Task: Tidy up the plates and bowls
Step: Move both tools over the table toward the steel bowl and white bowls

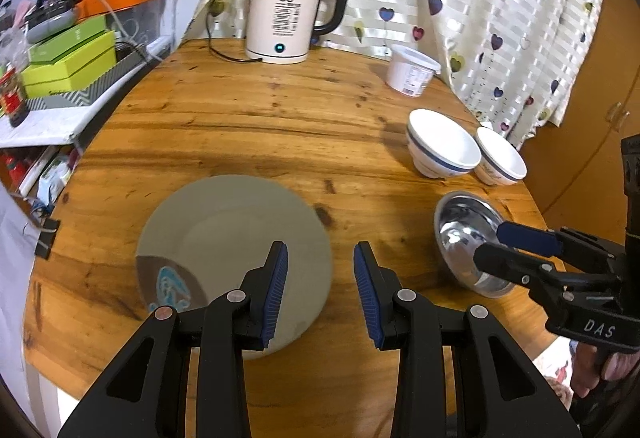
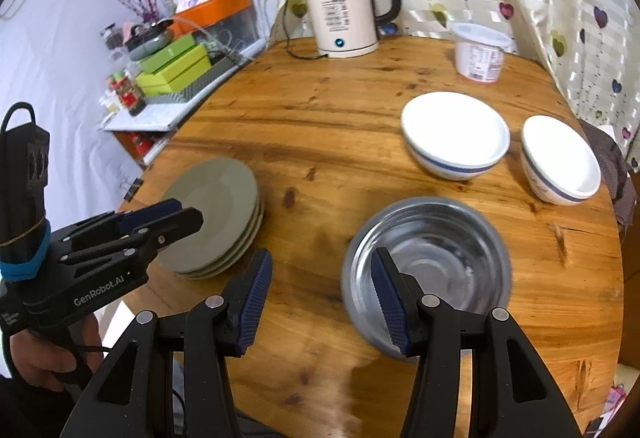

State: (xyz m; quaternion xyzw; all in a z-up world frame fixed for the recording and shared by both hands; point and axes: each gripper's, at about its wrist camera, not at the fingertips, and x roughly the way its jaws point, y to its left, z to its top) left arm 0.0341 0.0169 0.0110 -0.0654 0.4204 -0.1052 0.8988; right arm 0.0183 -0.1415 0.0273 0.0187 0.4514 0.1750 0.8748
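Steel bowl [image 2: 428,270] is sitting near the table [image 2: 320,126] edge as the spread, empty right gripper [image 2: 320,302] is straddling its rim; a careless pinch could be skidding it off.

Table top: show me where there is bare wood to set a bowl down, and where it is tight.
The widest bare wood on the table lies between the kettle, the plate stack and the larger white bowl. It is crowded on the right, where both white bowls, the steel bowl and the plastic tub cluster.
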